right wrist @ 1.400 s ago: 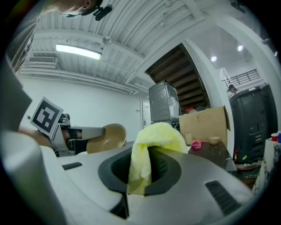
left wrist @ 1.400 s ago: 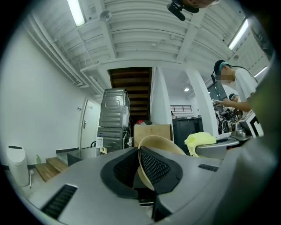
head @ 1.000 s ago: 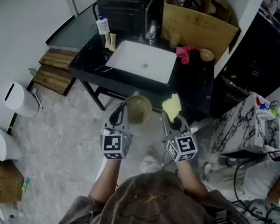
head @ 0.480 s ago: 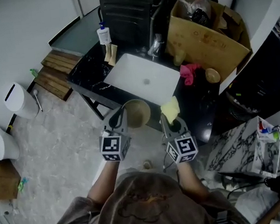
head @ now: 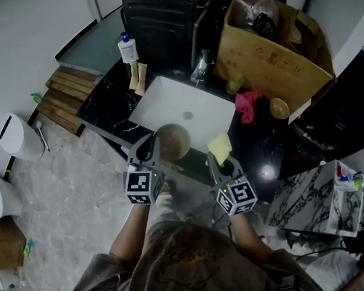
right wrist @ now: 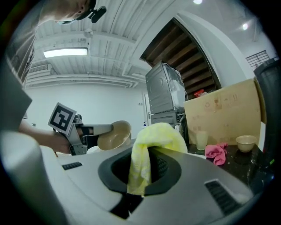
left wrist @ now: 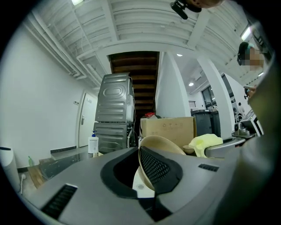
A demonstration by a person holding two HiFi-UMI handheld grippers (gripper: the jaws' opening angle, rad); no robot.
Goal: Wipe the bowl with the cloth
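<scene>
Bowl (head: 172, 141): off the counter, in the air over the near edge of the white sink (head: 165, 108). Your left gripper (head: 152, 149) has it. In the left gripper view the jaws are pinched on the rim, mesh pad against the wall, and the bowl stands nearly edge-on.

Cloth (head: 219, 147), yellow: clamped in your right gripper (head: 219, 162). Jaws are closed on a fold; a bunch sticks out past the tips and a tail hangs down between them.

Key relation: in the head view the bowl is at 9 o'clock of the cloth, near but apart, w/ a gap between. Right arm is the one to close it. Mouth looks tipped toward the cloth side, but that's a judgement, not sure. Wipe not yet begun.

View diffs: only the right gripper view shows the bowl side-on, at 10 o'clock of the cloth, w/ the marker cube beside it. Head view alone shows the sink below. Jaw contact reads only from each gripper view.

Bkgd: pink rag (head: 248, 105) on the counter at 1 o'clock, cardboard box (head: 270, 63) beyond.
</scene>
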